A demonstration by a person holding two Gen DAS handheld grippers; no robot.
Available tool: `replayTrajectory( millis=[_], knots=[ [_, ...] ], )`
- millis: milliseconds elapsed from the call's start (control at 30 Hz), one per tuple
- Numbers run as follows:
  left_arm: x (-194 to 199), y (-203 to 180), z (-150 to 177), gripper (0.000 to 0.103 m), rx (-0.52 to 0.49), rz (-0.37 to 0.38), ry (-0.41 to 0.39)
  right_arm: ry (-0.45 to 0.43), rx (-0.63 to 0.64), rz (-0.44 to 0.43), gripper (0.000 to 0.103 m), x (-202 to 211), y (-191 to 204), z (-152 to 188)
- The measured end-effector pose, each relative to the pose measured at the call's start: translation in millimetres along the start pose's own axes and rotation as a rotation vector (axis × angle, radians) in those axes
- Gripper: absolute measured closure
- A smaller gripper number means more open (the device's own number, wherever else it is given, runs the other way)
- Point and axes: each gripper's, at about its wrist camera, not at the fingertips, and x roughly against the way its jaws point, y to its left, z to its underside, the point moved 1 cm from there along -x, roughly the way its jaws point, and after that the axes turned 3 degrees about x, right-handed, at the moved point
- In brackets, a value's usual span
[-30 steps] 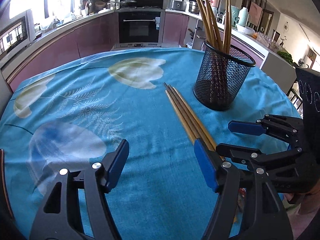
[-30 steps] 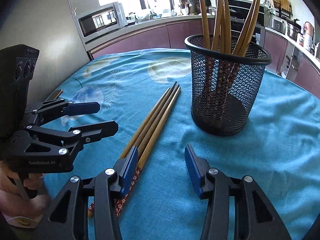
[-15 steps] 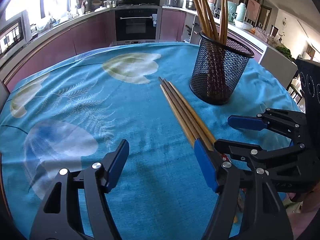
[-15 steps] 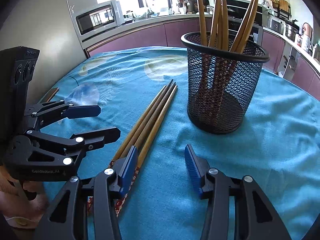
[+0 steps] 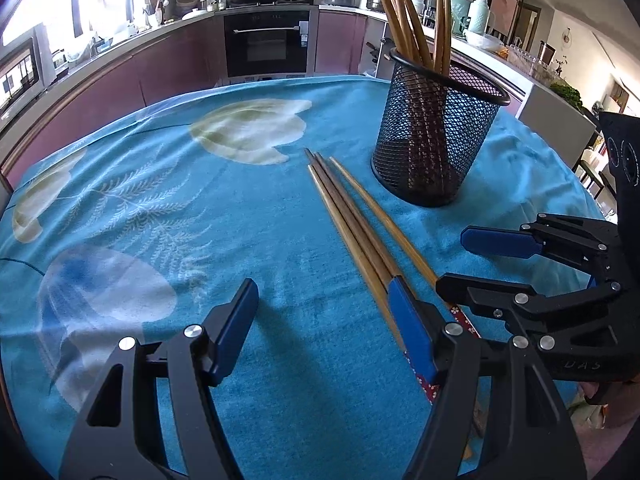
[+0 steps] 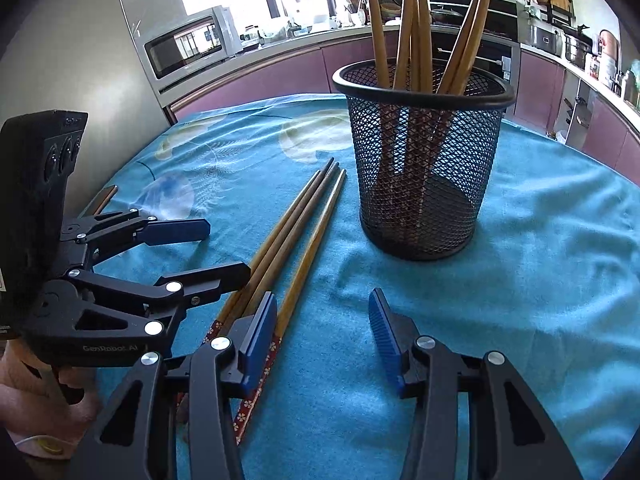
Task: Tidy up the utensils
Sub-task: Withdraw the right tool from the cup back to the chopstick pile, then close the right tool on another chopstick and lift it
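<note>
Blue tablecloth (image 5: pixel 168 216): loose chopsticks (image 5: pixel 352 220) lie flat, tips toward mesh holder (image 5: pixel 436 144); left gripper (image 5: pixel 320 328) wide, right gripper (image 6: pixel 324 328) narrower, both empty.

**Loose chopsticks beside a holder on the surface**

A mesh holder (image 6: pixel 424 160) stands upright on the surface (image 6: pixel 540 264), with several chopsticks (image 6: pixel 412 20) upright in it. Just left of it, loose chopsticks (image 6: pixel 296 236) lie side by side. Nearer, the left gripper (image 6: pixel 216 244) sits left of them, the right gripper (image 6: pixel 324 332) over their near ends. Kitchen counters (image 5: pixel 120 52) run behind.
</note>
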Motion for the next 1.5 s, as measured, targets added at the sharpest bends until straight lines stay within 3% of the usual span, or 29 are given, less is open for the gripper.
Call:
replayTrajectory(
  millis=[433, 767, 1133, 1300, 1500],
  knots=[
    [-2.7, 0.1, 0.5, 0.046, -0.013, -0.030, 0.011, 0.001, 0.002, 0.001, 0.058, 0.9, -1.0, 0.2],
    [-5.5, 8.2, -5.7, 0.061, 0.001, -0.036, 0.013, 0.014, 0.026, 0.018, 0.058, -10.3, 4.3, -11.7],
    [-10.9, 16.4, -13.4, 0.078, 0.041, -0.028, 0.010, 0.024, 0.012, 0.035, 0.078, -20.4, 1.4, -23.2],
    [-10.0, 20.6, -12.5, 0.089, 0.078, -0.012, 0.010, 0.018, -0.052, -0.004, 0.094, -18.6, -9.4, -21.1],
    [-7.2, 20.3, -10.6, 0.094, 0.093, -0.004, 0.015, -0.004, -0.120, -0.056, 0.097, -12.2, -19.4, -17.5]
  ],
)
